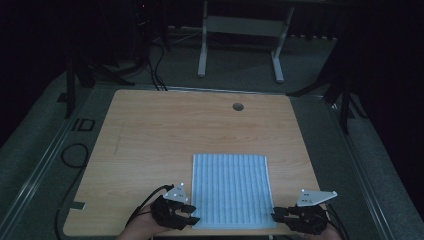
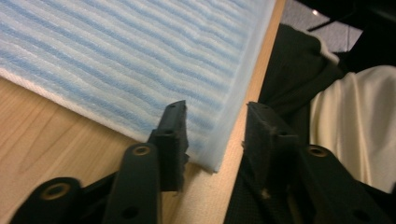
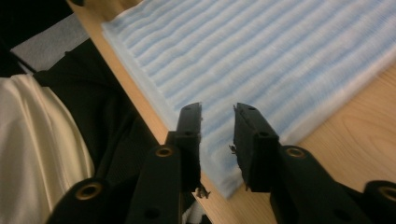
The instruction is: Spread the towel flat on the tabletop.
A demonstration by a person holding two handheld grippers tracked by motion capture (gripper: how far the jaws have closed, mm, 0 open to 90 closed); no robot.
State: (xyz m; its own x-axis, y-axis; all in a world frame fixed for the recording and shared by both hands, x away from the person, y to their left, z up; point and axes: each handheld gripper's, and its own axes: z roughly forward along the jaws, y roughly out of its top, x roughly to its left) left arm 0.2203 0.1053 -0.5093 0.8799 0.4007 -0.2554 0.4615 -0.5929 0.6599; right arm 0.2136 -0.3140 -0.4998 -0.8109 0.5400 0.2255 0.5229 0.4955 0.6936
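Note:
A folded cloth point(image 1: 231, 190) with blue and white stripes lies flat on the wooden table point(image 1: 165, 130), close to the near edge. My left gripper point(image 1: 192, 214) sits at the cloth's near left corner. In the left gripper view its jaws point(image 2: 215, 109) stand apart, with the cloth point(image 2: 140, 56) corner in the gap and neither pad pressing on it. My right gripper point(image 1: 275, 214) sits at the near right corner. Seen in the right gripper view, the right gripper point(image 3: 218, 109) hovers over the cloth point(image 3: 261, 56) corner with a narrow gap between its jaws, gripping nothing.
A round cable hole point(image 1: 238, 107) is at the table's far side. A white desk frame point(image 1: 240, 40) stands on the floor beyond. Black cables point(image 1: 75, 155) lie left of the table. The person's dark and cream clothing point(image 2: 345, 107) is right at the near edge.

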